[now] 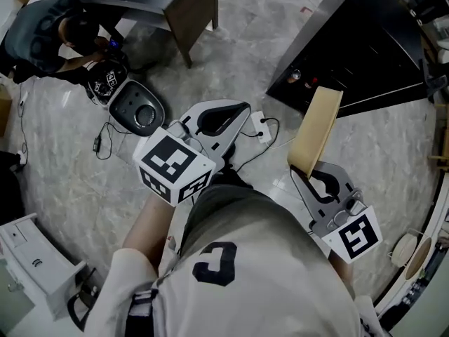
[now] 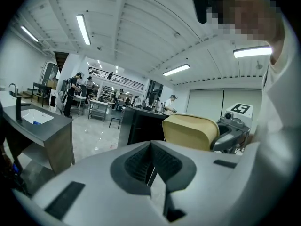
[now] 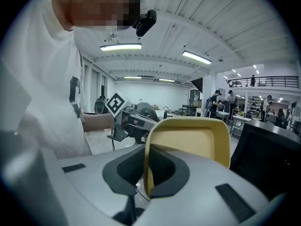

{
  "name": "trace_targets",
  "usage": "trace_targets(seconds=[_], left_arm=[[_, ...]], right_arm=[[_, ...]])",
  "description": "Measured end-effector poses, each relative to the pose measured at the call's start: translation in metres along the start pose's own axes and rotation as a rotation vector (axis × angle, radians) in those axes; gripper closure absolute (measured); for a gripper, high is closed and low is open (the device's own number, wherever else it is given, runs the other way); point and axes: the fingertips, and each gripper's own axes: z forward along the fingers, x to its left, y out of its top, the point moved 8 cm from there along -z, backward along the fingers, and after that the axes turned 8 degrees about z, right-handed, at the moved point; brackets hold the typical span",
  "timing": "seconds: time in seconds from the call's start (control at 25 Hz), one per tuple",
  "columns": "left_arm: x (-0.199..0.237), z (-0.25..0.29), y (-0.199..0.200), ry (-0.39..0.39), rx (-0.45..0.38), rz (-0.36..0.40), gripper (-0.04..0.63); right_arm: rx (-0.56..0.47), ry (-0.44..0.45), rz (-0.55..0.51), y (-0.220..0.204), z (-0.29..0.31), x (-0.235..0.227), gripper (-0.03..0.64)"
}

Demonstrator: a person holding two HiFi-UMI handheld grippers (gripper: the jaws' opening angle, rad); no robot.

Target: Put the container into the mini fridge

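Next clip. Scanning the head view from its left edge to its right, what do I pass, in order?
crouching person → round grey device on the floor → left gripper, jaws together with nothing between them → yellow container, clamped in the right gripper

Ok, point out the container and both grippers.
container point(image 1: 316, 130): head view, on its tan outer wall.
right gripper point(image 3: 147, 157): right gripper view, between the jaws clamping the container's wall.
left gripper point(image 2: 151, 147): left gripper view, where its shut jaws meet.
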Motion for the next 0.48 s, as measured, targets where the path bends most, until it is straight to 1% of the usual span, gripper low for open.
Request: trace_targets(seconds=[0.16,0.28,0.44,0.48], left_arm=[[0.037,0.012,0.005,-0.061,-0.001,0.004,0.541],[0.056,0.019,0.008,-0.105,0.011,0.033,0.541],[0.072,0.039,0.01,-0.16,0.043,0.057,0.541],[0.074,0.047,0.011,-0.175,0.049,0.058,0.541]], right_arm=[[0.026,-0.021,-0.022,0.018,0.033,-0.016,0.586],[0.032,-0.033,-0.05,0.026,0.055,-0.026,0.586],[0.125,-0.092,-0.034,0.023,0.066,-0.044,0.586],[0.133,-0.102,-0.031,0.023,0.066,-0.049,0.586]])
